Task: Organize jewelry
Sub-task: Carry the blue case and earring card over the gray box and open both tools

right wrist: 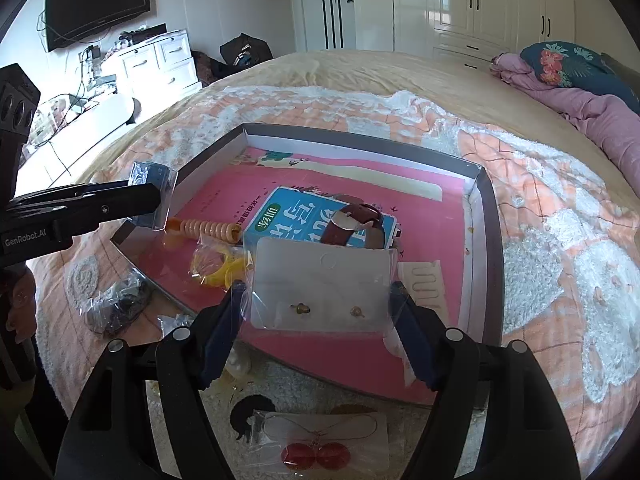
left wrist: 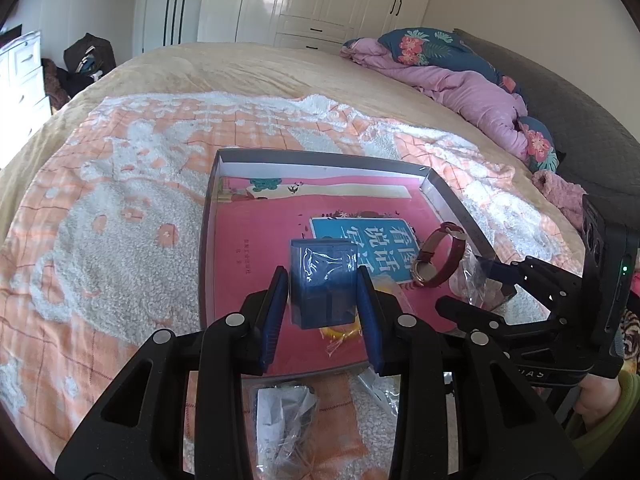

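In the left wrist view my left gripper (left wrist: 322,278) is shut on a small blue box (left wrist: 320,260) wrapped in clear film, held over the near part of a shallow dark-rimmed tray (left wrist: 320,158). In the right wrist view my right gripper (right wrist: 318,294) is shut on a clear packet with a white earring card (right wrist: 320,276) bearing two small studs, above the tray's near edge (right wrist: 494,240). A red-strapped watch (right wrist: 352,222) lies in the tray on a pink and blue book (right wrist: 280,216). An orange spiral hair tie (right wrist: 208,230) and a bagged yellow item (right wrist: 218,270) also lie there.
The tray rests on an orange and white blanket (left wrist: 120,200) on a bed. On the blanket before the tray lie a packet with red round earrings (right wrist: 316,454), a dark crumpled packet (right wrist: 116,304) and a black hair piece (right wrist: 252,406). Pink bedding (left wrist: 460,88) is piled far right.
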`<state>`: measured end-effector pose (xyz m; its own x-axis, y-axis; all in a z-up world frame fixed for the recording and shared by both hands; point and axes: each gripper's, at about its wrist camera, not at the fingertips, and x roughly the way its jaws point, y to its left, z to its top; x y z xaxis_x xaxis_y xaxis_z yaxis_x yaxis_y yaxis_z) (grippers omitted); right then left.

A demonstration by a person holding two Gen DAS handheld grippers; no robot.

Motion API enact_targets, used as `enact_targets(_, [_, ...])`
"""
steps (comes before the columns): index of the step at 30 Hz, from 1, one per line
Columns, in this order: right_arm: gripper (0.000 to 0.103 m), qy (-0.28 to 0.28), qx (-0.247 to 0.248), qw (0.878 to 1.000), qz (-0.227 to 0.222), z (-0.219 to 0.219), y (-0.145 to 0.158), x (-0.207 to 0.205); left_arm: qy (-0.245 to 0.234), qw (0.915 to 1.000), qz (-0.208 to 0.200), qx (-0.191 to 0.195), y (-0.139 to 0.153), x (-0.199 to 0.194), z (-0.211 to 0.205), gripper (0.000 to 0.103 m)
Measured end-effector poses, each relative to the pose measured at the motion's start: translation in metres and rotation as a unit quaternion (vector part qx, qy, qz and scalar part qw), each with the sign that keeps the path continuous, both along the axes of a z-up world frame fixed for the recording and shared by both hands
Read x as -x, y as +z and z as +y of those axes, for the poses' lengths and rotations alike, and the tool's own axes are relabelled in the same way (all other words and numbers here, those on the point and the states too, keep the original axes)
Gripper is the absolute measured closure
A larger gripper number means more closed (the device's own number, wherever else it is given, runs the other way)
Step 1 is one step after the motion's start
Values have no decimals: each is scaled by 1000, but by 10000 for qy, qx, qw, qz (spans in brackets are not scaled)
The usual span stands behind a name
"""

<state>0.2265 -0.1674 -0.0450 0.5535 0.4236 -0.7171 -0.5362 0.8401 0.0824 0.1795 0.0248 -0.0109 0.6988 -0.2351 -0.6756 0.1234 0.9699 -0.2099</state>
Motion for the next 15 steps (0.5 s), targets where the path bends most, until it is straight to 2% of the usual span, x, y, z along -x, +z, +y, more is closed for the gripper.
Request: enact_targets(15, [32, 14, 92, 9999, -50, 4, -7, -9, -60, 9998, 187, -86, -15, -15, -8, 77])
